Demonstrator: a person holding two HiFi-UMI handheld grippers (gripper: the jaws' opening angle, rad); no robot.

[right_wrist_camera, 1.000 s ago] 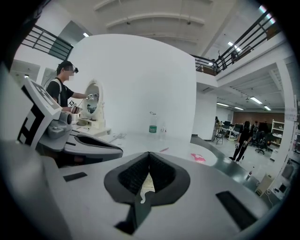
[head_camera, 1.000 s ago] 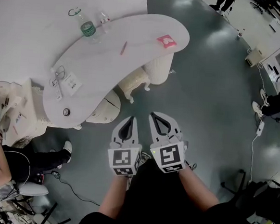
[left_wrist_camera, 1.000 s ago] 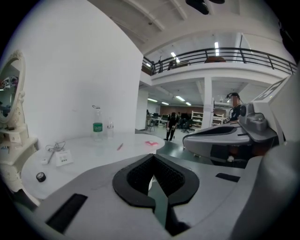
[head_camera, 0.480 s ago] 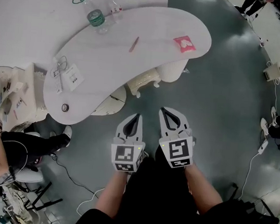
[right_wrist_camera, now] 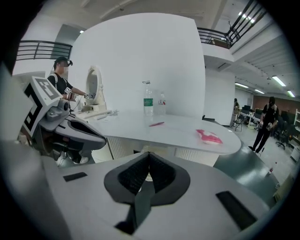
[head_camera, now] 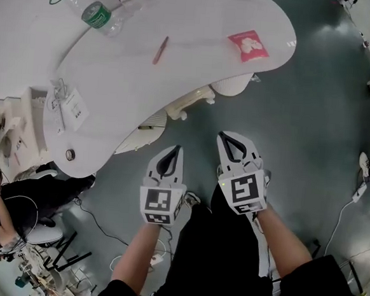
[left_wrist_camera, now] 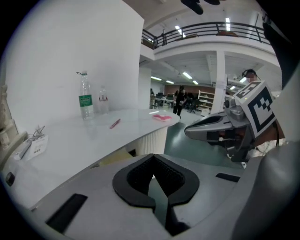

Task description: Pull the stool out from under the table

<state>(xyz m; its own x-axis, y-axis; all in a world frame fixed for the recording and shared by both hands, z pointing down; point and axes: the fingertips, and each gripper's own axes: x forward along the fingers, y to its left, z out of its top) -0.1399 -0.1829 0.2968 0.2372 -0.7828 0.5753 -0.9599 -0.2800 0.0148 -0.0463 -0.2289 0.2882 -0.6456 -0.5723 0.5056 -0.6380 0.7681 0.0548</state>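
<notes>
A: Where's the stool (head_camera: 190, 100)?
B: Tucked under the white counter (head_camera: 200, 30), ahead of both grippers and apart from them.
A: And the jaws?
B: Left hand-held gripper (head_camera: 173, 152) and right hand-held gripper (head_camera: 226, 138) are both closed, with nothing between them.

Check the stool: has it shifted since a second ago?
No. The stool still sits tucked under the table edge, right beside the ribbed pedestal, as in the earlier head views.
</notes>
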